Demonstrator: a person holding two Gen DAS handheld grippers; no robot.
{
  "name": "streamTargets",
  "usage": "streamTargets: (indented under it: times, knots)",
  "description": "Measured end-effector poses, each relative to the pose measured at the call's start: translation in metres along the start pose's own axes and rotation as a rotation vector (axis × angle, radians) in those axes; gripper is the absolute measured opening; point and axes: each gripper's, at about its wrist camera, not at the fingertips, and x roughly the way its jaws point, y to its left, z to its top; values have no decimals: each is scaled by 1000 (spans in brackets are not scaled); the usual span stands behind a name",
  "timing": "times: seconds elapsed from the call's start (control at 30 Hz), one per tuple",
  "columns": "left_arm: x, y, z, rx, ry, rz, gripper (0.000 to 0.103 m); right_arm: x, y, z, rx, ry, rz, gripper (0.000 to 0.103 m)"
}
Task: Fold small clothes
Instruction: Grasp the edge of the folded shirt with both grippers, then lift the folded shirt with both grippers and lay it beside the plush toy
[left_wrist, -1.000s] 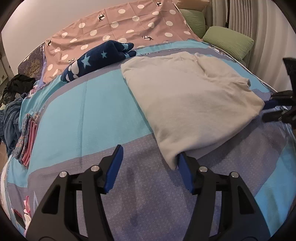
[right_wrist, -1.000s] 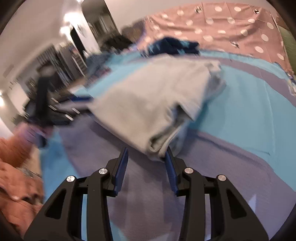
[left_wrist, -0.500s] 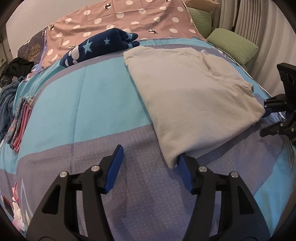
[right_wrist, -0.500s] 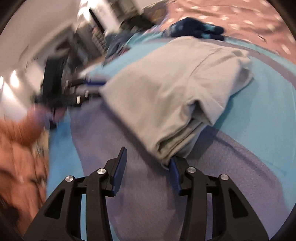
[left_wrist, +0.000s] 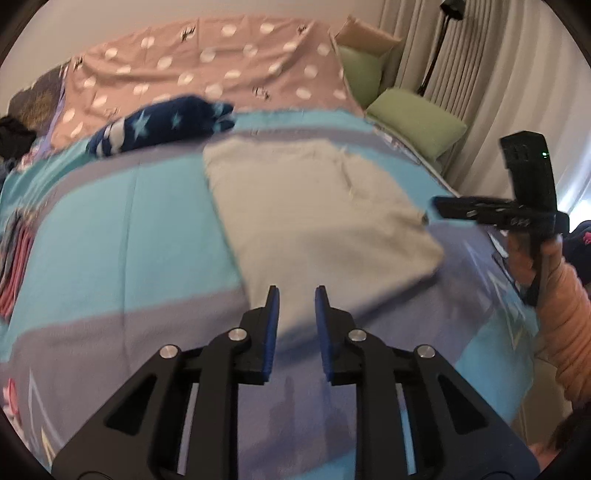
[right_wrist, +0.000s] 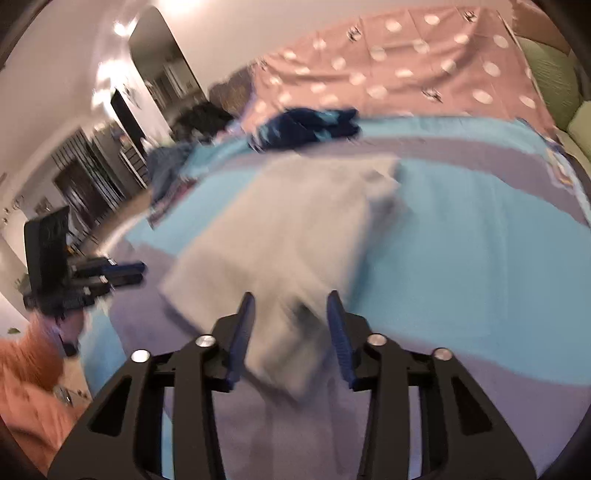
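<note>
A folded cream garment (left_wrist: 314, 218) lies on the blue and purple bedspread (left_wrist: 129, 229). My left gripper (left_wrist: 295, 306) sits at its near edge, fingers narrowed with a gap, the cloth edge between them; the frame is blurred. In the right wrist view the same garment (right_wrist: 295, 236) lies ahead, and my right gripper (right_wrist: 291, 314) is open with the garment's near corner between its fingers. Each gripper shows in the other's view: the right one (left_wrist: 443, 212) at the garment's right edge, the left one (right_wrist: 122, 273) at its left.
A navy star-patterned garment (left_wrist: 162, 123) lies behind the cream one. A pink dotted sheet (left_wrist: 221, 70) covers the head of the bed. Green pillows (left_wrist: 413, 125) and curtains stand at the right. Folded clothes (left_wrist: 14, 258) lie at the bed's left edge.
My left gripper's fingers have narrowed and moved right onto the garment's near edge. My right gripper has shifted so the garment corner lies between its fingers.
</note>
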Motion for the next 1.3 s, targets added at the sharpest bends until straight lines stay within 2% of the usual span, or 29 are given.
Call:
streamTargets:
  times: [0.07, 0.1, 0.13, 0.17, 0.2, 0.27, 0.3, 0.37, 0.4, 0.43, 0.47, 0.5, 0.57, 0.67, 0.77, 0.87, 0.93, 0.97, 1.0, 1.03, 1.07, 1.1, 1.17, 1.3]
  knots:
    - [24, 1, 0, 10, 46, 19, 18, 21, 4, 8, 11, 14, -36, 18]
    - [36, 3, -4, 21, 77, 56, 18, 33, 3, 11, 17, 43, -86, 8]
    - [56, 8, -13, 46, 128, 119, 18, 50, -3, 7, 8, 103, -205, 8]
    - [64, 10, -21, 57, 138, 121, 19, 59, -8, 2, -17, 134, -255, 10]
    - [60, 11, -26, 56, 99, 110, 18, 57, -9, -5, -57, 100, -254, 12]
    - [54, 11, -26, 50, 105, 107, 19, 54, 2, -7, -97, 90, -302, 14]
    - [50, 12, -26, 45, 101, 113, 24, 51, 6, -7, -101, 92, -321, 15]
    - [44, 15, -22, 48, 95, 139, 33, 42, 8, -3, -51, 89, -285, 19]
    - [40, 18, -20, 43, 86, 143, 48, 37, 5, 1, -11, 80, -237, 34]
    - [35, 23, -16, 26, 56, 142, 68, 30, -3, 7, 47, 56, -189, 45]
    - [32, 29, -12, 2, 25, 146, 74, 25, -12, 11, 97, 32, -176, 67]
    - [31, 37, -6, -28, 6, 148, 76, 24, -21, 14, 136, 21, -192, 70]
    - [39, 51, 4, -76, 23, 119, 76, 35, -36, 16, 198, 41, -219, 70]
    - [62, 75, 21, -158, 61, 56, 76, 54, -64, 15, 333, 86, -133, 70]
    - [86, 90, 40, -205, 90, -52, 77, 64, -75, 22, 361, 51, -54, 74]
    - [111, 96, 55, -224, 121, -75, 75, 81, -82, 35, 380, 56, 23, 74]
    - [127, 96, 66, -217, 124, -74, 65, 93, -82, 44, 357, 59, 20, 74]
    - [135, 94, 72, -199, 115, -60, 62, 100, -81, 52, 334, 54, -1, 67]
    - [143, 91, 80, -178, 105, -47, 51, 105, -80, 57, 320, 51, -24, 53]
    - [149, 89, 84, -173, 106, -37, 38, 116, -80, 67, 308, 58, -58, 44]
    - [153, 87, 88, -179, 107, -27, 32, 122, -83, 71, 319, 68, -67, 26]
    - [155, 83, 94, -186, 107, -6, 20, 128, -87, 74, 359, 73, -47, 17]
    - [147, 73, 103, -164, 93, 17, 17, 121, -88, 74, 404, 60, -41, 15]
    - [104, 43, 133, -86, -22, -46, 16, 78, -64, 84, 299, -39, -82, 14]
